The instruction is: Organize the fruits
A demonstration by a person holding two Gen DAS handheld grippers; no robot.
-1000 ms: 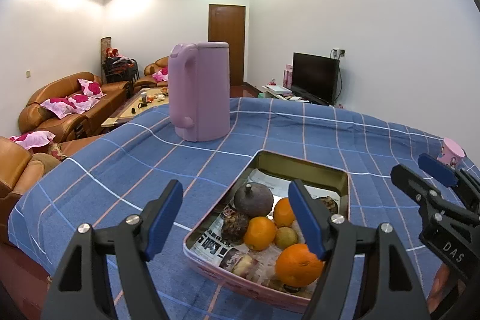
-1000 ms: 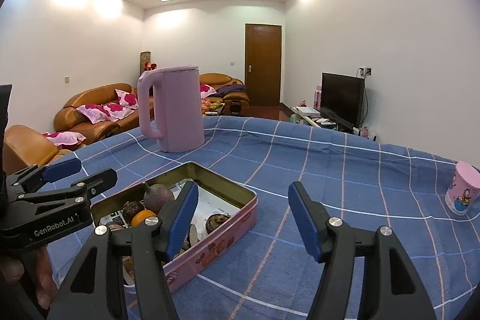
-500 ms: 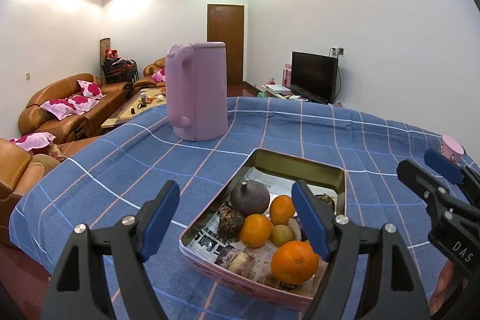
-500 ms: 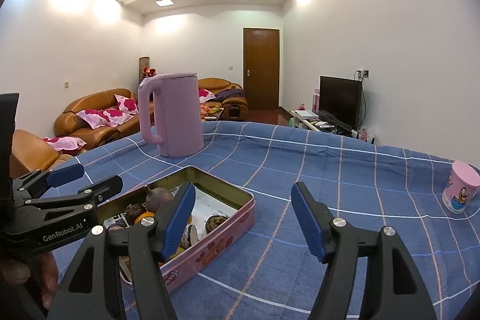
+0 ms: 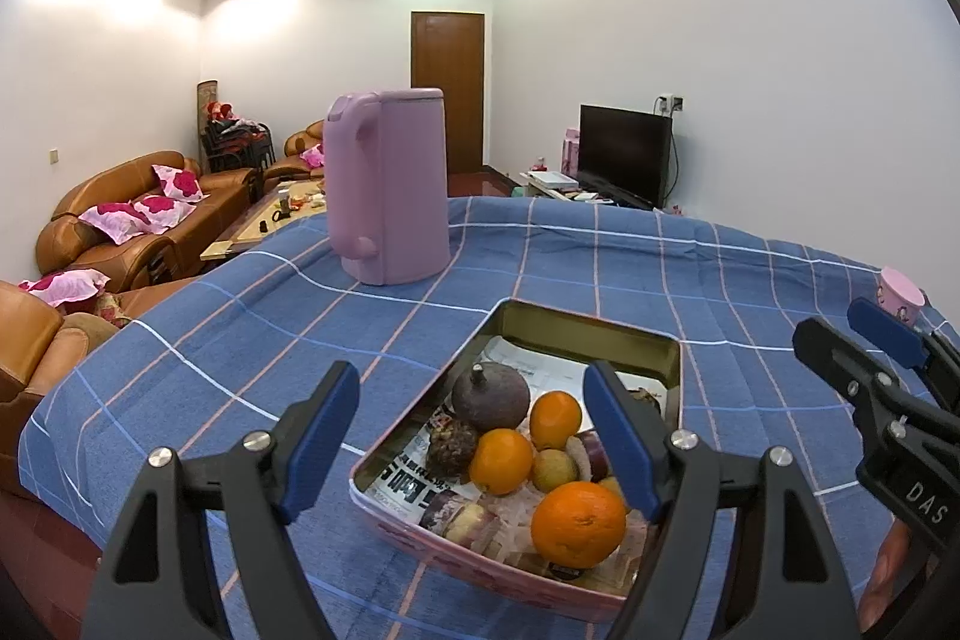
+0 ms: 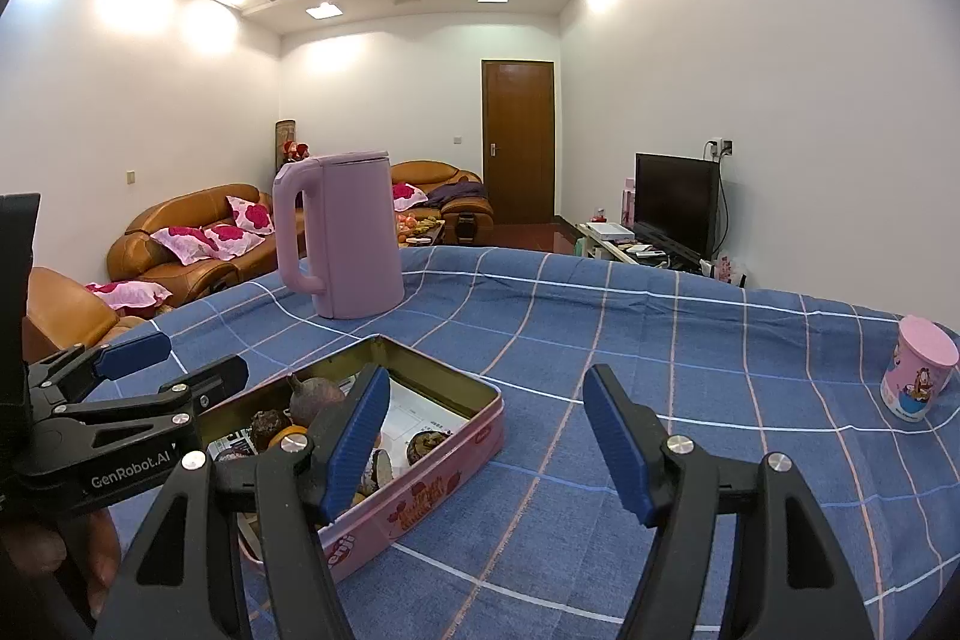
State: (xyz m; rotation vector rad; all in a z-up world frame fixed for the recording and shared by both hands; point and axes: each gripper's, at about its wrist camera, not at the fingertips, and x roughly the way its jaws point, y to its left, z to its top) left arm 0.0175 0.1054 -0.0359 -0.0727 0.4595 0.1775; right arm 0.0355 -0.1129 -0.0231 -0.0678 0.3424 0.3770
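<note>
Fruits: oranges (image 5: 579, 523), a mangosteen (image 5: 491, 396), perhaps a passion fruit, piled in the pink tin (image 5: 600, 334). We hold left gripper (image 5: 471, 439) and right gripper (image 6: 486, 436) agape, empty; sorting stage unclear.

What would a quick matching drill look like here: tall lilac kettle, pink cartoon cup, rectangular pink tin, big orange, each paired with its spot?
Things:
1. tall lilac kettle
2. pink cartoon cup
3. rectangular pink tin
4. big orange

Spots:
A. in the tin's near end, closest to the left tongs
B. upright on the blue checked cloth beyond the tin
C. alone, far right on the cloth
D. open on the cloth, lined with newspaper, holding fruit

Pairs: 1-B, 2-C, 3-D, 4-A
</note>
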